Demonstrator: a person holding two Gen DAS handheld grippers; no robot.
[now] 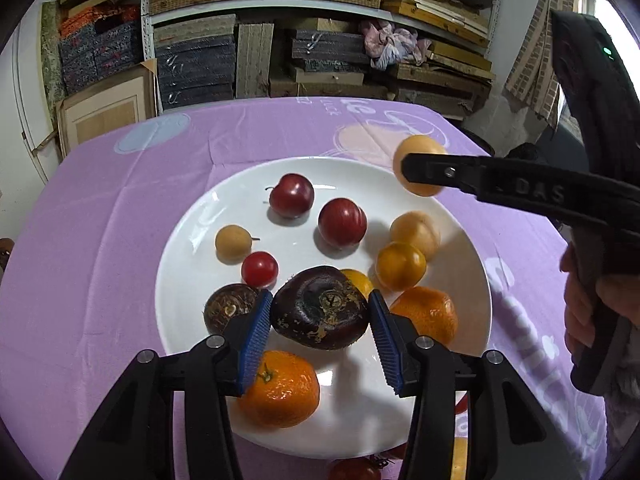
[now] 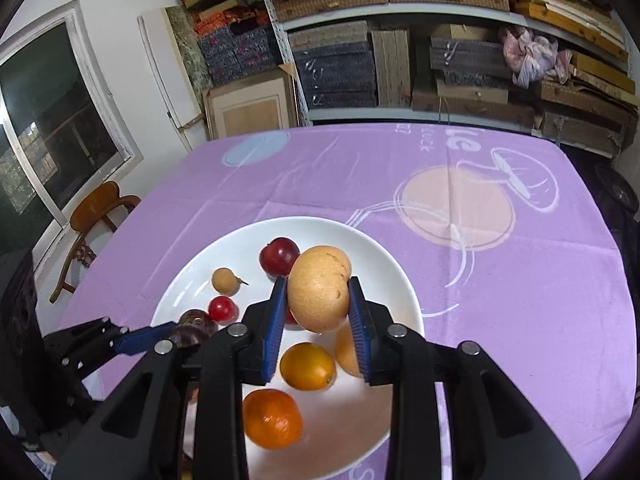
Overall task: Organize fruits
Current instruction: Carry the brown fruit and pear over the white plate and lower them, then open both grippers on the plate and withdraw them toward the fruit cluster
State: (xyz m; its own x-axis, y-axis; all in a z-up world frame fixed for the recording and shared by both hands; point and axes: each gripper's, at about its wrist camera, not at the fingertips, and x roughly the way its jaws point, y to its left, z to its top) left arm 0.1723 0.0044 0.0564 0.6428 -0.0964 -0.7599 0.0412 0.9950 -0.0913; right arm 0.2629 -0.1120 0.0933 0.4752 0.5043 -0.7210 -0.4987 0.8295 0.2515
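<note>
My left gripper is shut on a dark purple-brown fruit, its blue pads pressing both sides just above the white plate. In the right wrist view that gripper enters from the left with the dark fruit. My right gripper is shut on a tan round fruit, held over the plate. The left wrist view shows this tan fruit at the plate's far right. On the plate lie two red plums, a cherry tomato, two oranges and several yellow fruits.
The plate sits on a purple tablecloth. A second dark fruit lies beside my left pad. A person's hand grips the right tool. Shelves of boxes stand behind the table, and a wooden chair at its left.
</note>
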